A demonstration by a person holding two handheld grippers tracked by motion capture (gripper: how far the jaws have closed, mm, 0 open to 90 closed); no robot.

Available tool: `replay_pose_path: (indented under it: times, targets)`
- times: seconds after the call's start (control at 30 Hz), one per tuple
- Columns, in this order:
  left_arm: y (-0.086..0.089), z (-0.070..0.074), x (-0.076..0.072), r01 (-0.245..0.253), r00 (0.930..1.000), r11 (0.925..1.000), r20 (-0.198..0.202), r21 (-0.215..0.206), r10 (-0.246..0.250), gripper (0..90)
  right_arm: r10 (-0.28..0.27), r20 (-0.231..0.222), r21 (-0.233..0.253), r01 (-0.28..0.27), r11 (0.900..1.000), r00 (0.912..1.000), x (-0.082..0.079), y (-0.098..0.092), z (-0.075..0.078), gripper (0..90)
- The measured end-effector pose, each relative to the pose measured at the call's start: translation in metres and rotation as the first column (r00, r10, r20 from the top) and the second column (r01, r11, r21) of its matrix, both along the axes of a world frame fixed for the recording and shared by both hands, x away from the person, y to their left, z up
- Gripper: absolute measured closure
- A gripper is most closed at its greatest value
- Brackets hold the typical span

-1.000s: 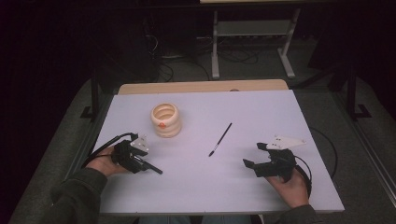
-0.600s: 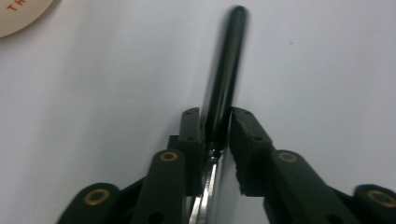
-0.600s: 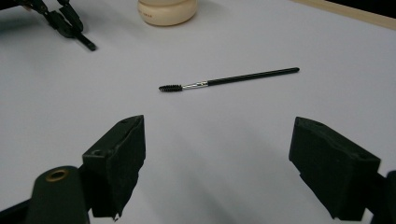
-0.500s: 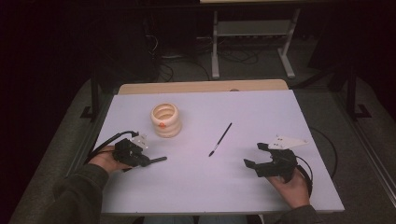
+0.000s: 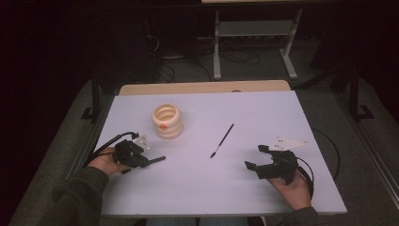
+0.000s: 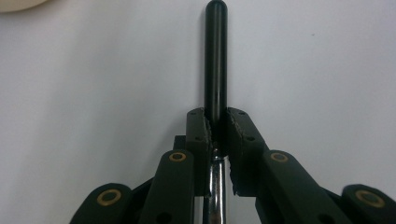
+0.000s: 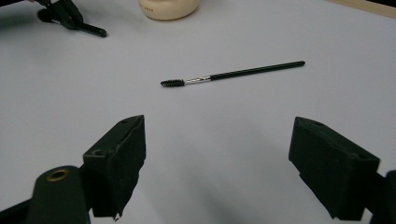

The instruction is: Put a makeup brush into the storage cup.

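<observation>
Nearest, at the front edge of the white bench (image 5: 202,188): two hands w/ sleeves, one on each side.

Right hand (image 5: 294,190) held the right hand-held gripper (image 5: 258,157) low over the bench, front right. Jaws spread wide apart, nothing between them. Grey three-cornered plate on top, black cable looping off behind. In the right gripper view, jaws stood far apart w/ bare bench between, pointed at the little brush.

Left hand (image 5: 109,162) held the left hand-held gripper (image 5: 147,161) at front left, pointed to the right. Pinched tight on a black stick (image 6: 215,56) w/ a shiny silver part near the jaws. Round black end stuck out past the jaws, over the bench. Looked like a brush handle; bristle end hidden. Seen too in the right gripper view, far left top corner.

Farther in, about mid bench: thin black brush (image 5: 222,140) lying flat, apart from both grippers. Bristle tip toward the front, handle slanting away to the back right. Small dark spiral bristles, silver neck, long black handle.

Farther still, back left: cream ringed pot (image 5: 167,121), upright, open on top, small orange spot on its side. Near the left gripper, not touching.

Beyond the bench: dark floor, cables, metal stand legs.
</observation>
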State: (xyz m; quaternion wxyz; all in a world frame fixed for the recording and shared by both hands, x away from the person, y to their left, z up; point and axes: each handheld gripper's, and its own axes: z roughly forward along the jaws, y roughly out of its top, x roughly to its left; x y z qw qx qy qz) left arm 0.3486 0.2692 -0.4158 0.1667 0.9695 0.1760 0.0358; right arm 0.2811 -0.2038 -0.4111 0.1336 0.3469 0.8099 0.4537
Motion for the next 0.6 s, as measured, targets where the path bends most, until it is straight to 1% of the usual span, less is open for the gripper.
replay_pose_path:
  times: [0.03, 0.13, 0.17, 0.2, 0.23, 0.27, 0.33, 0.37, 0.43, 0.5, 0.6]
  targets:
    - [0.001, 0.001, 0.000, 0.001, 1.0000, 1.0000, 0.001, 0.002, -0.001, 79.9, -0.001, -0.002, -0.001, 0.001, 1.000, 1.0000, 0.000, 0.001, 0.000, 17.9]
    - [0.003, 0.003, 0.001, -0.012, 0.9998, 0.9998, 0.012, -0.014, 0.013, 80.0, 0.001, -0.004, -0.005, -0.001, 1.000, 1.0000, 0.000, 0.002, 0.000, 18.0]
    - [0.004, 0.004, 0.001, -0.018, 0.9998, 0.9997, 0.011, -0.019, 0.018, 79.9, 0.000, -0.006, -0.006, 0.000, 1.000, 1.0000, 0.000, 0.002, 0.000, 17.9]
    - [0.004, 0.005, 0.001, -0.014, 0.9998, 0.9998, 0.016, -0.015, 0.014, 80.0, 0.000, -0.004, -0.007, 0.000, 1.000, 1.0000, 0.000, 0.002, 0.000, 17.9]
    - [0.004, 0.006, 0.001, -0.011, 0.9998, 0.9999, 0.019, -0.001, 0.011, 79.9, -0.001, -0.013, -0.008, 0.001, 1.000, 0.9999, 0.000, 0.002, 0.000, 18.0]
    - [0.003, 0.007, 0.001, -0.017, 0.9996, 0.9998, 0.021, 0.005, 0.017, 80.0, 0.001, -0.010, -0.011, -0.001, 1.000, 0.9999, 0.000, 0.002, 0.000, 18.0]
    - [0.002, 0.013, 0.002, -0.006, 0.9994, 0.9999, 0.034, 0.011, 0.005, 80.0, 0.003, -0.014, -0.013, -0.003, 1.000, 0.9999, 0.001, 0.003, -0.001, 18.0]
    - [0.001, 0.015, 0.002, -0.005, 0.9990, 1.0000, 0.044, 0.008, 0.005, 79.9, 0.003, -0.014, -0.017, -0.004, 1.000, 0.9999, 0.001, 0.004, -0.002, 18.0]
    - [0.000, 0.020, 0.002, -0.006, 0.9987, 1.0000, 0.051, 0.003, 0.005, 80.0, 0.005, -0.012, -0.019, -0.006, 1.000, 0.9999, 0.001, 0.005, -0.002, 18.1]
    - [-0.001, 0.023, 0.002, 0.001, 0.9979, 0.9999, 0.064, 0.011, -0.002, 79.9, 0.006, -0.012, -0.022, -0.007, 1.000, 0.9999, 0.000, 0.006, -0.002, 18.5]
    - [-0.002, 0.025, 0.002, 0.001, 0.9974, 1.0000, 0.072, -0.004, -0.001, 79.9, 0.011, -0.007, -0.025, -0.011, 1.000, 0.9999, 0.000, 0.006, -0.001, 18.8]
